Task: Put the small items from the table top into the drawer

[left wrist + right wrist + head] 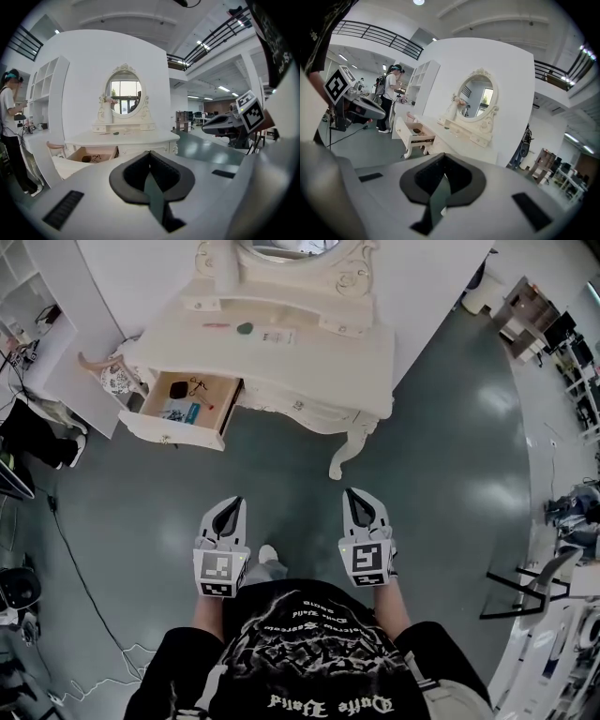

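A white dressing table (309, 362) with an oval mirror stands ahead of me across the grey floor. On its top lie a small green item (245, 328), a thin red item (216, 325) and a pale card (278, 336). Its left drawer (169, 430) is pulled out, and inside are a black object (178, 388), a blue card and a red pen. My left gripper (236, 502) (150, 153) and right gripper (354, 493) (443, 154) are held side by side well short of the table. Both are shut and empty. The open drawer (91, 152) (412, 133) shows in both gripper views.
A small stool (112, 376) stands beside the drawer, next to white shelving at the far left. A person (389, 101) stands by the shelving. A cable (80, 568) trails over the floor on the left. A black frame (525, 587) and desks stand at the right.
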A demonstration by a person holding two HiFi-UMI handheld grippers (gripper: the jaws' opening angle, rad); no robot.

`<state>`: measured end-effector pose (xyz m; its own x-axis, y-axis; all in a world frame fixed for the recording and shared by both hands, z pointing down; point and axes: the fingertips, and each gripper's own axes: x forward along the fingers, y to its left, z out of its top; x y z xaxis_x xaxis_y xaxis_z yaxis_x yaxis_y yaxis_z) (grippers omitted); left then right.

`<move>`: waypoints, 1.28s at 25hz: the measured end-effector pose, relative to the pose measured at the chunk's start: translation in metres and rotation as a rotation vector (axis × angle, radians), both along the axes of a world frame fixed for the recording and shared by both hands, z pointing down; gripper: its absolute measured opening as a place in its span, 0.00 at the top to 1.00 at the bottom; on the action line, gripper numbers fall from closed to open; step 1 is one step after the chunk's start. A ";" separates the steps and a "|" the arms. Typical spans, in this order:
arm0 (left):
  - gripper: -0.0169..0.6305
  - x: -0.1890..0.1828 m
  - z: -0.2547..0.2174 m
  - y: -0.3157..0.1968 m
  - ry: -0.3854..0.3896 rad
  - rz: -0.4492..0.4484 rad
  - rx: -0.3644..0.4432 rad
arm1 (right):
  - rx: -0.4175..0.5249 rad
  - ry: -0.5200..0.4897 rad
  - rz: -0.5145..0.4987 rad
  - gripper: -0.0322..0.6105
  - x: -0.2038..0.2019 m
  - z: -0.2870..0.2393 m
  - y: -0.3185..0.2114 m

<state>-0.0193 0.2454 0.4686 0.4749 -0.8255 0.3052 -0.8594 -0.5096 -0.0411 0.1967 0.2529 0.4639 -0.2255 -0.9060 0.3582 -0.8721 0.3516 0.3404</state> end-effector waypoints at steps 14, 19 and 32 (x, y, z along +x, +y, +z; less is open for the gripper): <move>0.95 -0.033 -0.007 -0.051 0.003 0.076 0.025 | 0.014 -0.009 0.063 0.94 -0.042 -0.002 -0.034; 0.95 -0.041 -0.005 -0.056 0.008 0.064 0.018 | 0.016 -0.016 0.060 0.94 -0.047 -0.004 -0.043; 0.95 -0.038 -0.001 -0.077 0.011 0.034 0.003 | 0.003 -0.041 0.046 0.94 -0.041 0.003 -0.071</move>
